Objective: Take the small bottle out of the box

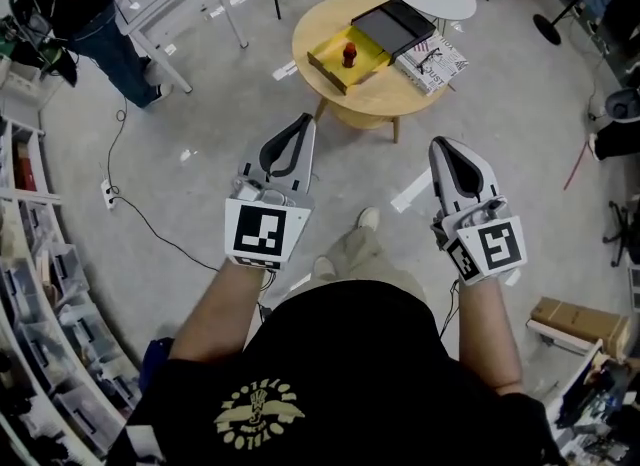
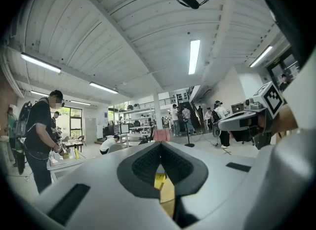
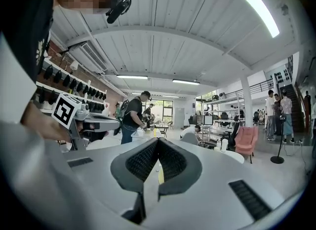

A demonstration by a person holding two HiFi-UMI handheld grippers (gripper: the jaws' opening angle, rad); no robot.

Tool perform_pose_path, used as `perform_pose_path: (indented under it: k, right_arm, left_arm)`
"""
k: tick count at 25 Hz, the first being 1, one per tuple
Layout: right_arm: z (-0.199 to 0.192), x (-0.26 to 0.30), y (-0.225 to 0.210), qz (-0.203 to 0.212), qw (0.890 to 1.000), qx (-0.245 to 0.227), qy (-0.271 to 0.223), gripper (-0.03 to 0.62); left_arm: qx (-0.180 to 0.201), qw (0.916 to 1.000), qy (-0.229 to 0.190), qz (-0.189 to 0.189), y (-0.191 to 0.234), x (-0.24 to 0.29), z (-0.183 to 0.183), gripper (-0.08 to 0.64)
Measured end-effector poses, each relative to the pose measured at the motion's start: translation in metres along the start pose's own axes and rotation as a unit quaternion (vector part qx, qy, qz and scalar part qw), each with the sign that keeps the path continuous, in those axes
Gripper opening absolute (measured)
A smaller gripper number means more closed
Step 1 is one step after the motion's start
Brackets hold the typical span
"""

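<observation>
The step in hand looks like the approach, with nothing grasped yet; the small bottle [image 1: 349, 54] stands upright inside the open yellow box [image 1: 322, 62] on the round wooden tabletop [image 1: 375, 94], well apart from both grippers, and a black lid [image 1: 393, 26] lies just beside the box with a newspaper [image 1: 432, 62] next to it. The left gripper [image 1: 303, 124] is held out over the floor, pointing toward the tabletop; in its own view the pads meet at the tip with nothing between them, the yellow of the box showing only far off through the gap below. The right gripper [image 1: 440, 144] is likewise closed and empty, held alongside. By my judgement the next move calls for getting near the tabletop, spreading one gripper's jaws, and lowering them on either side of the bottle, clear of the box walls, before closing and lifting it straight up.
</observation>
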State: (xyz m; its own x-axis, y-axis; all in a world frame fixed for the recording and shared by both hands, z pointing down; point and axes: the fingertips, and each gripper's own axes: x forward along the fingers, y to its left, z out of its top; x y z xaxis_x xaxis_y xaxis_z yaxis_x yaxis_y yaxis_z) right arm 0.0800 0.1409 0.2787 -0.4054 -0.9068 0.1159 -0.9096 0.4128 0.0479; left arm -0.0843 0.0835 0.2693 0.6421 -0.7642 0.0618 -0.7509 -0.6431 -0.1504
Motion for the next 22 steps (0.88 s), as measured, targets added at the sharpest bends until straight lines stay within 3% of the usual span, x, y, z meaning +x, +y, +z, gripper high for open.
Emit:
perform_pose_path:
  k: [22]
  right_arm:
    - [-0.002, 0.119, -0.085, 0.087, 0.996, -0.012, 0.022, 0.012]
  left_arm:
    - [-0.007, 0.999, 0.013, 0.042, 0.034, 0.136, -0.001, 0.015]
